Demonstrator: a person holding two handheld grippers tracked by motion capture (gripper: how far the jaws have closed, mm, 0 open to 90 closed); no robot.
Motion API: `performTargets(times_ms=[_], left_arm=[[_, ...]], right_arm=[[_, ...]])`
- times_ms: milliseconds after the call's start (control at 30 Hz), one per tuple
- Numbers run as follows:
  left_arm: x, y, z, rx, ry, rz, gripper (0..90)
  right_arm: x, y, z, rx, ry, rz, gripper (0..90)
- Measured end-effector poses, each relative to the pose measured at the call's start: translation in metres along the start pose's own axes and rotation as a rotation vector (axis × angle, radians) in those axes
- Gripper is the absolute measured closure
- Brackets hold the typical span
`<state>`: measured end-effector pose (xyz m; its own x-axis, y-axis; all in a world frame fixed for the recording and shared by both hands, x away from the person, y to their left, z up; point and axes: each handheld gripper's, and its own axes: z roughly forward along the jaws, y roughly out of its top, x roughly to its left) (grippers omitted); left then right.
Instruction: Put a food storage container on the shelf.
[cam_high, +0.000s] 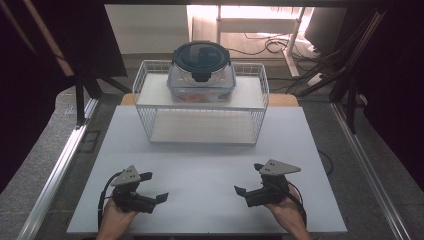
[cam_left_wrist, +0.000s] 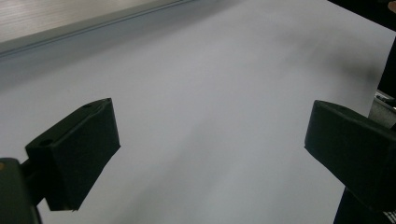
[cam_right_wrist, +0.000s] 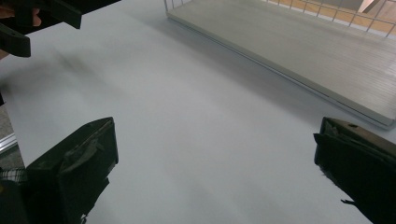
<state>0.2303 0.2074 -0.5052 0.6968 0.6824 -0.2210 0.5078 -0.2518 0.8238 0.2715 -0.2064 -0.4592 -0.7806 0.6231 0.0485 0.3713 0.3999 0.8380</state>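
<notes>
A clear food container with a dark snap-on lid (cam_high: 201, 70) sits on the top shelf of a white wire rack (cam_high: 145, 107) at the back of the table; something orange shows inside it. My left gripper (cam_high: 154, 187) rests low over the white table (cam_high: 210, 165) at the front left, open, its jaws wide apart with nothing between them (cam_left_wrist: 210, 149). My right gripper (cam_high: 248, 179) is at the front right, also open and empty (cam_right_wrist: 215, 163). In the right gripper view the rack's lower shelf (cam_right_wrist: 327, 56) lies ahead, and the left gripper (cam_right_wrist: 37, 18) shows at the top left.
The rack's lower shelf (cam_high: 200, 127) holds nothing. Metal rails (cam_high: 60, 160) run along both table sides, with dark frame legs (cam_high: 80, 95) at the back corners. Cables lie on the floor behind the table (cam_high: 270, 45).
</notes>
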Motion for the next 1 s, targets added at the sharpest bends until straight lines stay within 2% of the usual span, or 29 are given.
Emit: performTargets(times_ms=[200, 767, 1000], left_arm=[[0.001, -0.006, -0.001, 0.015, 0.011, -0.007, 2.8], [0.009, -0.025, -0.01, 0.05, 0.055, -0.041, 2.8], [0.011, -0.032, -0.01, 0.077, 0.069, -0.048, 2.8]], right_arm=[[-0.001, -0.01, -0.004, 0.004, -0.031, -0.014, 0.0], [-0.01, -0.034, -0.019, 0.015, -0.087, 0.019, 0.0], [-0.013, -0.046, -0.019, 0.055, -0.112, 0.023, 0.0]])
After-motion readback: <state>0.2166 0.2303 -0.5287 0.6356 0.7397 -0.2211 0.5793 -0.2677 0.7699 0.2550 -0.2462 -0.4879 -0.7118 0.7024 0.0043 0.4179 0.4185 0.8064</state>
